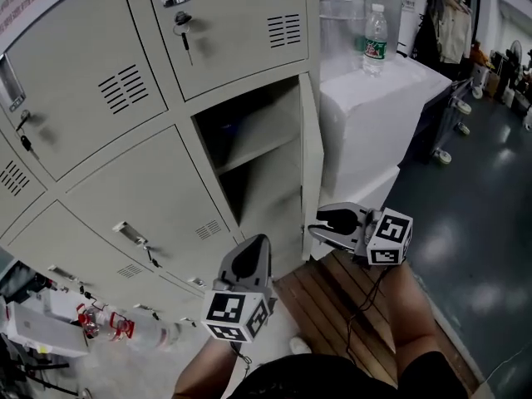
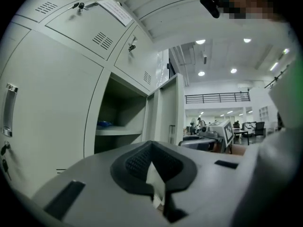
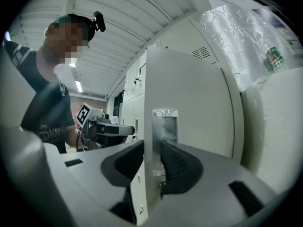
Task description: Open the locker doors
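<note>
The grey locker bank (image 1: 125, 90) has one compartment (image 1: 249, 148) standing open, with a shelf inside. Its door (image 1: 309, 165) is swung out edge-on toward me. My right gripper (image 1: 318, 225) points level at that door's free edge. In the right gripper view the door (image 3: 189, 103) and its metal handle plate (image 3: 164, 126) sit between the pads, with the right gripper (image 3: 151, 162) shut on them. My left gripper (image 1: 253, 252) hangs lower left of the door, shut and holding nothing. Its pads meet in the left gripper view (image 2: 152, 162), which faces the open compartment (image 2: 118, 117).
The other locker doors are closed, with keys hanging in their locks (image 1: 181, 23). A white box (image 1: 374, 98) bearing a water bottle (image 1: 375, 40) stands right behind the open door. Wooden slats (image 1: 332, 298) lie underfoot. A clear bottle (image 1: 125, 327) lies at lower left.
</note>
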Demonstrator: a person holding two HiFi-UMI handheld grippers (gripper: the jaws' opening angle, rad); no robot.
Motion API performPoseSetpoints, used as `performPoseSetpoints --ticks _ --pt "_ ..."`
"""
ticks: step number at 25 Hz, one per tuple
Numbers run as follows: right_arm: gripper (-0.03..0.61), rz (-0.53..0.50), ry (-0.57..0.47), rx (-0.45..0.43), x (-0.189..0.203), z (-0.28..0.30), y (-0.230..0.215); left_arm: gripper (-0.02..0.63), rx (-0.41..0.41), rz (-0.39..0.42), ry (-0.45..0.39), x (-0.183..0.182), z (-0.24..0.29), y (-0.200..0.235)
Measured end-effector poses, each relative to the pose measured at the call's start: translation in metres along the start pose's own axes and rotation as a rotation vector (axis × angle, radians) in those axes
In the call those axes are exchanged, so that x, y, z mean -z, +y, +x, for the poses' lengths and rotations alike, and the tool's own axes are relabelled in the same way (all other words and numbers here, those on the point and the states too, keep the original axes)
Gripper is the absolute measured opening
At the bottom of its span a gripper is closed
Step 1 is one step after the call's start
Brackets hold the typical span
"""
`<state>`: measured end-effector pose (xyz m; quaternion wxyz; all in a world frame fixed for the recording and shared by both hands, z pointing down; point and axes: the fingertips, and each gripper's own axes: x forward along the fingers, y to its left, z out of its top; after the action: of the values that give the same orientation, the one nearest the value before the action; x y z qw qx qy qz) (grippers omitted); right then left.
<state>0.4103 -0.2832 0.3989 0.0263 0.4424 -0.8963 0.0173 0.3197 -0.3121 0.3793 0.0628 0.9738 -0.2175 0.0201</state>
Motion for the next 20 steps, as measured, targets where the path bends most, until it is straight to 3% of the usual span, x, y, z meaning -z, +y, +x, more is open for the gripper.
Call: performPoseSetpoints --ticks 9,14,17,20 --pt "0.122 0.011 0.006 0.097 0.002 -0.040 -0.010 0.002 0.066 0.001 0.002 0.002 0.010 -0.020" --pt "0.150 0.031 -0.024 0.233 0.001 -0.062 -0.018 0.001 0.101 0.000 0.007 0.004 0.013 -0.030" --pt "0.202 0.043 -0.050 0.298 0.001 -0.068 -0.016 0.000 0.121 0.001 0.014 0.006 0.014 -0.035" --pt "0.213 -0.004 -0.009 0.440 0.006 -0.069 -0.023 0.000 0.137 0.000 0.020 0.007 0.015 -0.039"
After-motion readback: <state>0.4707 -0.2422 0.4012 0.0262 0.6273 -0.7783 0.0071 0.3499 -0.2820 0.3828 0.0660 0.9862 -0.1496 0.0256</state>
